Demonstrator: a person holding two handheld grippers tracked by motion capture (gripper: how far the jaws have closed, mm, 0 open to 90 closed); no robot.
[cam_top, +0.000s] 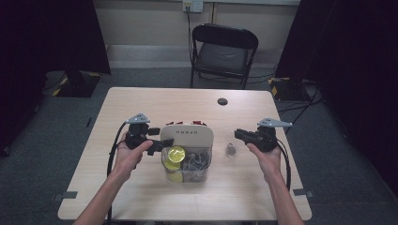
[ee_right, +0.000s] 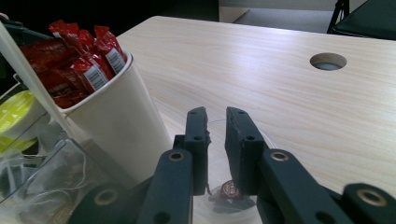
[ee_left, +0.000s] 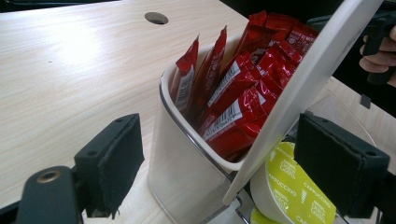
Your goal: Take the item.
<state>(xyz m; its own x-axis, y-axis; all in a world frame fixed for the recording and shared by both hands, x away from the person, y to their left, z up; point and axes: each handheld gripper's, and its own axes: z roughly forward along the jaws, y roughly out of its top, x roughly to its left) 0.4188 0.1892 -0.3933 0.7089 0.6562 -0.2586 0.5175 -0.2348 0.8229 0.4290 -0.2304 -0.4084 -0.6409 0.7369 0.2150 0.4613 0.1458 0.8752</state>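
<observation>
We see a light wooden table (cam_top: pixel 141 108) with a round cable hole (cam_top: pixel 222 101) near its far edge. Directly on it, at the middle, stands a clear organizer box (cam_top: pixel 187 161) with a white lid (cam_top: pixel 187 136) raised upright, holding red sachets (ee_left: pixel 243 88), yellow-green capsules (cam_top: pixel 176 153) and dark tea bags (cam_top: pixel 197 161). Just to its right on the tabletop lies a small clear-wrapped item (cam_top: pixel 230 149), apart from the box.
</observation>
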